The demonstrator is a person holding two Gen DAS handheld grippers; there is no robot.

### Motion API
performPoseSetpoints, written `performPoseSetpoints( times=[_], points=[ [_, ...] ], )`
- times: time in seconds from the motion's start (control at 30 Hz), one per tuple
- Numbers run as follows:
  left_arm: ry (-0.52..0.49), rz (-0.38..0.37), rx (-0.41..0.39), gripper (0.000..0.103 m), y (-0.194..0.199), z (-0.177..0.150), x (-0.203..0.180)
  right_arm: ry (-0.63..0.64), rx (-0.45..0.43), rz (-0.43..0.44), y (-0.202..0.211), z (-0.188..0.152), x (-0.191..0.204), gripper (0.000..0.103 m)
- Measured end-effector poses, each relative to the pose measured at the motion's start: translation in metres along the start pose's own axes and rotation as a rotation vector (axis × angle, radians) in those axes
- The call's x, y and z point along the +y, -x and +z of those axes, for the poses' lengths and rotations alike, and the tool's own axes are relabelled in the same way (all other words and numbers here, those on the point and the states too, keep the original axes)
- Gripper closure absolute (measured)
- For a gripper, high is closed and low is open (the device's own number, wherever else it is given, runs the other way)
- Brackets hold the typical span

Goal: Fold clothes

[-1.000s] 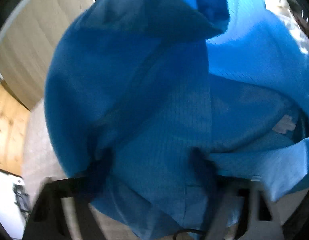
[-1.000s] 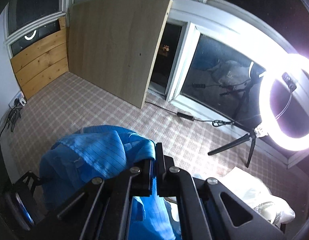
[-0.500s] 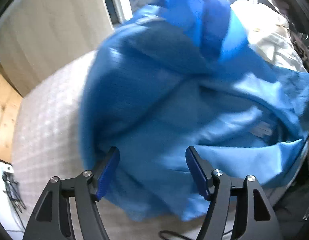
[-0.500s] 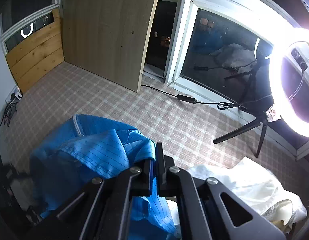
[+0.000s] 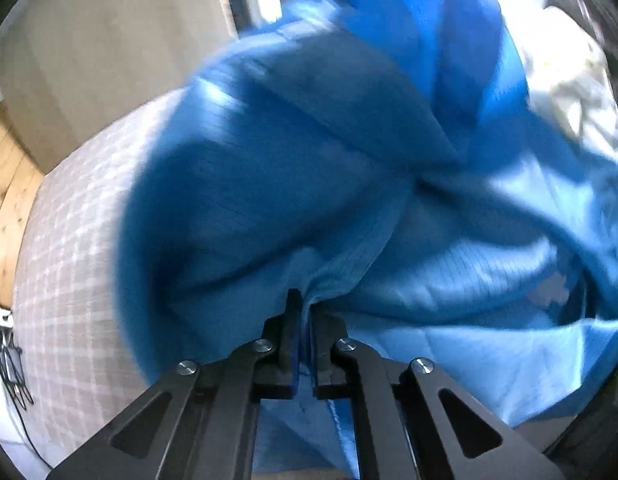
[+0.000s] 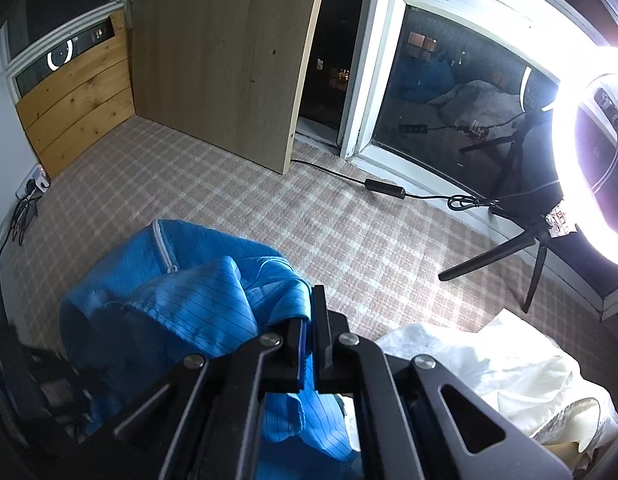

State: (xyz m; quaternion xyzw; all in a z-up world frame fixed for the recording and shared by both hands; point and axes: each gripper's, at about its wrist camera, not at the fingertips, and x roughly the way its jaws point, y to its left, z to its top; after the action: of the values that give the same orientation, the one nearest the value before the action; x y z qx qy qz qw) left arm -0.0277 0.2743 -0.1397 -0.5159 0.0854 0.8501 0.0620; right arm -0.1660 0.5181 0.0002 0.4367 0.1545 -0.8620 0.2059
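Note:
A bright blue pinstriped garment (image 5: 349,168) fills most of the left wrist view, bunched in deep folds above a checked cover. My left gripper (image 5: 307,308) is shut on a pinched fold of it at the lower middle. In the right wrist view the same blue garment (image 6: 181,300) hangs to the left and below, with a white zip edge showing. My right gripper (image 6: 311,300) is shut on another edge of this cloth. The garment's lower part is hidden behind the gripper bodies.
A checked cover (image 6: 293,224) spreads out below. A pale board (image 6: 229,56) leans by a dark window. A lit ring light (image 6: 589,152) on a tripod stands right, its cable (image 6: 385,189) trailing. White clothes (image 6: 489,364) lie at lower right. Cables and a socket (image 6: 29,196) sit far left.
My left gripper's fingers, spread wide around the blue cloth half a second ago, have closed on a fold. The right gripper sank lower, still holding its edge.

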Motion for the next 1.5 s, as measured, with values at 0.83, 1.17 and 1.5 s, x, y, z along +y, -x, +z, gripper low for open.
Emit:
performPoseSetpoints(
  times=[0.83, 1.17, 1.5],
  points=[
    [0.256, 0.112, -0.058, 0.101, 0.048, -0.032, 0.128, 0.071, 0.108, 0.092, -0.024, -0.082, 0.018, 0.058],
    [0.236, 0.098, -0.024, 0.101, 0.034, -0.026, 0.15, 0.39, 0.069, -0.082, -0.005, -0.128, 0.033, 0.048],
    [0.22, 0.104, 0.005, 0.101, 0.028, -0.024, 0.164, 0.626, 0.097, -0.186, -0.055, -0.11, 0.034, 0.047]
  ],
)
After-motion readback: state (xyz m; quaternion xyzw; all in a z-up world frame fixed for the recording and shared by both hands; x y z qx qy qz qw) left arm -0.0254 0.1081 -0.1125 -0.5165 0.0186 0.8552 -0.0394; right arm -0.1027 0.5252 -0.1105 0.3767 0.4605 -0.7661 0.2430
